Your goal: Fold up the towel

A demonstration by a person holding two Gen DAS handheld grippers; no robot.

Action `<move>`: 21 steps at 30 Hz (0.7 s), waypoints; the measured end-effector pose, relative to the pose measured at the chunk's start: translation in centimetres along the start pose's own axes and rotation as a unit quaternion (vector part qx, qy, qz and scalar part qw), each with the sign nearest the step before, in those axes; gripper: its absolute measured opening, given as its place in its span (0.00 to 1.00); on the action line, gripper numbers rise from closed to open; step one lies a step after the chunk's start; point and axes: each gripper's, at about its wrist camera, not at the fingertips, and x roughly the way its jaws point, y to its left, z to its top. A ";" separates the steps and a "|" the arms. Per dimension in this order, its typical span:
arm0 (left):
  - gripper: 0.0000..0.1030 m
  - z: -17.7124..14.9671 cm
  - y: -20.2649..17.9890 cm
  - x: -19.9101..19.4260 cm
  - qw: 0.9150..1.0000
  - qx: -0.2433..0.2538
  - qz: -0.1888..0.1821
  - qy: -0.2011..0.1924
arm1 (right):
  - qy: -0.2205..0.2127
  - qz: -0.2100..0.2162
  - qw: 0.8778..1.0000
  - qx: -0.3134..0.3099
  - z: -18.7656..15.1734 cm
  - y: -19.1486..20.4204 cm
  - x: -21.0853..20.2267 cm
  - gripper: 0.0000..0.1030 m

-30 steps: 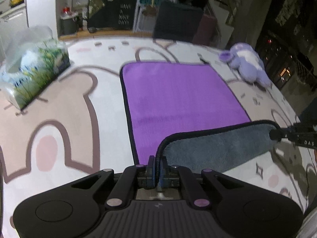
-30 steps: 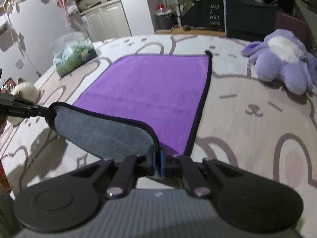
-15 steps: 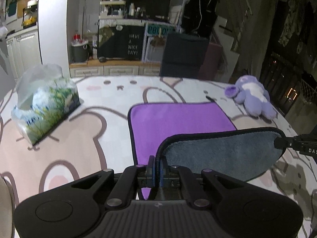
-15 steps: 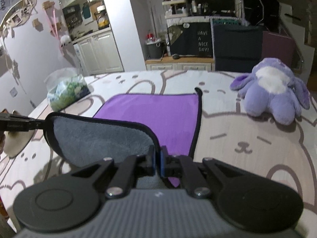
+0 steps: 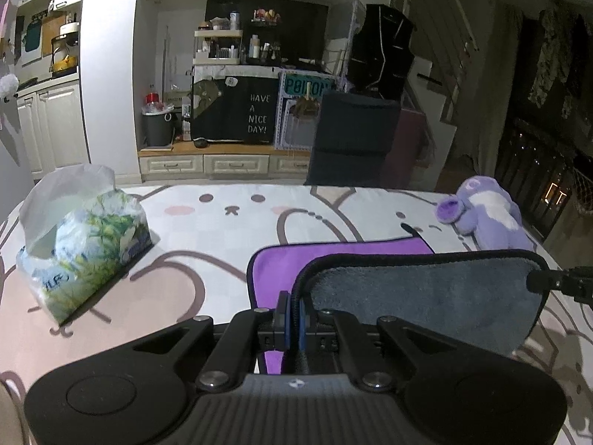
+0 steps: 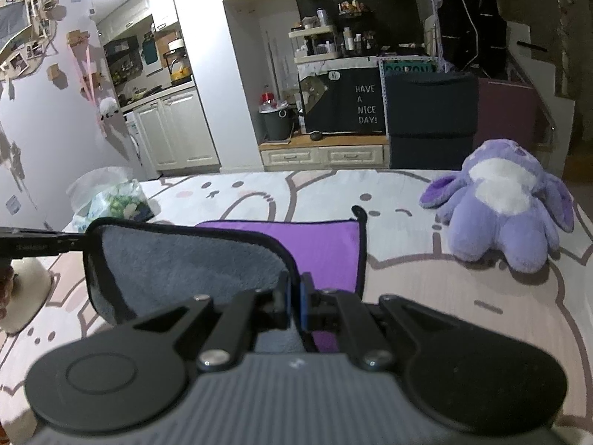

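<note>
Both grippers have carried the towel's near edge higher and further forward than a second ago, so less purple shows beyond the raised grey underside. Nearest, the left gripper (image 5: 292, 319) is clenched on the near left corner of the towel (image 5: 426, 296), and the right gripper (image 6: 294, 302) is clenched on the near right corner. For a clean fold, I judge both corners should travel level and together, landing on the far corners. Beyond the tongs, the towel's far half lies flat on the bear-print cover (image 5: 222, 222), between the tissue pack (image 5: 85, 241) and the purple plush toy (image 6: 511, 204).
</note>
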 end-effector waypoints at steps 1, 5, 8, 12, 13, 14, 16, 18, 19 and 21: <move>0.05 0.2 0.0 0.4 1.000 0.001 0.002 -0.002 | -0.001 -0.001 1.000 0.001 0.2 -0.1 0.3 0.06; 0.05 0.7 0.1 1.8 1.000 0.003 0.008 -0.008 | -0.008 -0.009 1.000 0.001 0.7 -0.3 1.4 0.06; 0.05 1.1 0.3 2.9 1.000 0.004 0.013 -0.010 | -0.011 -0.016 1.000 0.004 1.2 -0.5 2.5 0.06; 0.05 1.6 0.6 4.2 1.000 -0.002 0.022 -0.016 | -0.018 -0.025 1.000 0.001 1.9 -0.5 3.9 0.06; 0.05 1.8 0.7 4.6 1.000 -0.005 0.024 -0.018 | -0.020 -0.026 0.999 0.002 2.1 -0.5 4.2 0.06; 0.05 2.0 0.8 4.9 0.999 -0.008 0.025 -0.020 | -0.022 -0.027 0.999 0.003 2.3 -0.6 4.6 0.06; 0.05 2.2 0.9 5.6 0.999 -0.009 0.027 -0.021 | -0.024 -0.031 0.999 0.005 2.6 -0.6 5.4 0.06; 0.05 2.6 1.1 6.4 0.999 -0.012 0.028 -0.020 | -0.027 -0.035 0.999 0.007 3.0 -0.6 6.2 0.06; 0.05 2.7 1.2 6.8 0.999 -0.014 0.028 -0.020 | -0.027 -0.037 0.999 0.008 3.2 -0.7 6.6 0.06; 0.05 3.0 1.4 7.6 0.999 -0.021 0.029 -0.021 | -0.027 -0.042 0.999 0.011 3.4 -0.8 7.4 0.06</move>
